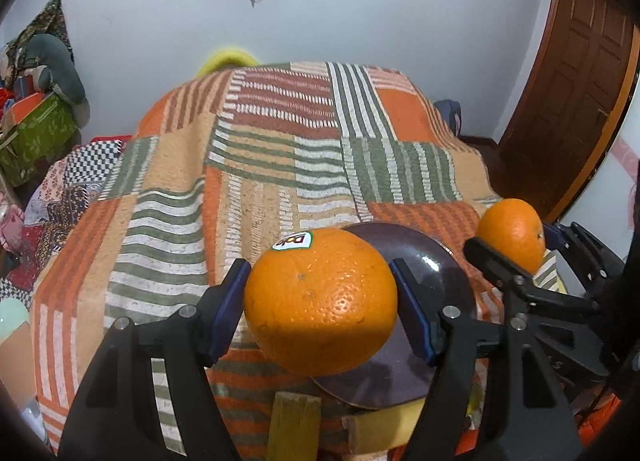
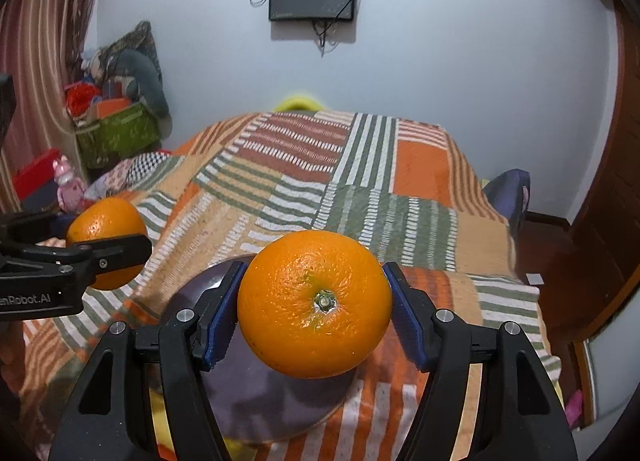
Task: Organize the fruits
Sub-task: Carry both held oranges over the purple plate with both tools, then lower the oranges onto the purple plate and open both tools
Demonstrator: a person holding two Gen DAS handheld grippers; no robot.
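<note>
My left gripper (image 1: 320, 303) is shut on an orange with a sticker (image 1: 320, 301), held above the left part of a dark purple plate (image 1: 432, 265). My right gripper (image 2: 314, 303) is shut on a second orange (image 2: 314, 303), stem end facing the camera, above the same plate (image 2: 264, 393). In the left wrist view the right gripper (image 1: 516, 261) and its orange (image 1: 512, 231) show at the right. In the right wrist view the left gripper (image 2: 108, 245) and its orange (image 2: 106, 221) show at the left.
The plate lies on a table under a striped orange, green and white patchwork cloth (image 1: 260, 165). A green box of clutter (image 2: 116, 133) stands at the far left by the wall. A wooden door (image 1: 576, 93) is at the right. A yellow block (image 1: 294, 425) sits near the plate's front edge.
</note>
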